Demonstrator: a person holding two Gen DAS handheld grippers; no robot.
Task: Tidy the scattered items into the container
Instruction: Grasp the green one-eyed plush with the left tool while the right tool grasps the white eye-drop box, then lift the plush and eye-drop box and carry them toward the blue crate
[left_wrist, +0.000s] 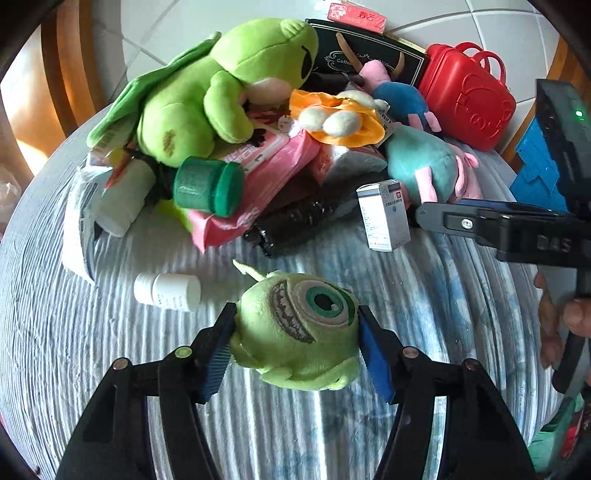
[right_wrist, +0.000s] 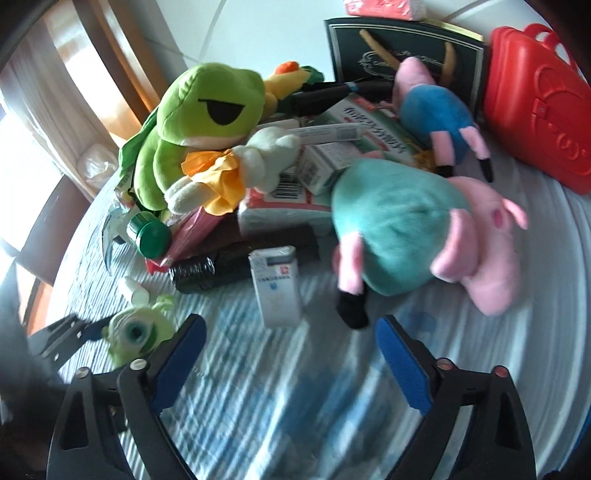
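My left gripper (left_wrist: 297, 332) is shut on a small green one-eyed monster plush (left_wrist: 299, 328), its blue pads pressing both sides. The plush also shows in the right wrist view (right_wrist: 136, 332), held by the left gripper (right_wrist: 92, 328). My right gripper (right_wrist: 290, 339) is open and empty above the striped cloth, near a white medicine box (right_wrist: 275, 286) and a teal-bodied pink pig plush (right_wrist: 406, 229). In the left wrist view the right gripper (left_wrist: 424, 216) reaches in from the right beside the medicine box (left_wrist: 384, 216). A red plastic case (left_wrist: 467, 98) stands at the back right.
A pile lies behind: big green frog plush (left_wrist: 221, 96), green-capped jar (left_wrist: 210, 186), pink wipes pack (left_wrist: 258, 184), white pill bottle (left_wrist: 168, 291), black roll (left_wrist: 295, 225), blue-bodied pig plush (left_wrist: 399, 99), dark box (left_wrist: 369, 55). The blue-striped cloth (left_wrist: 110, 350) covers the round table.
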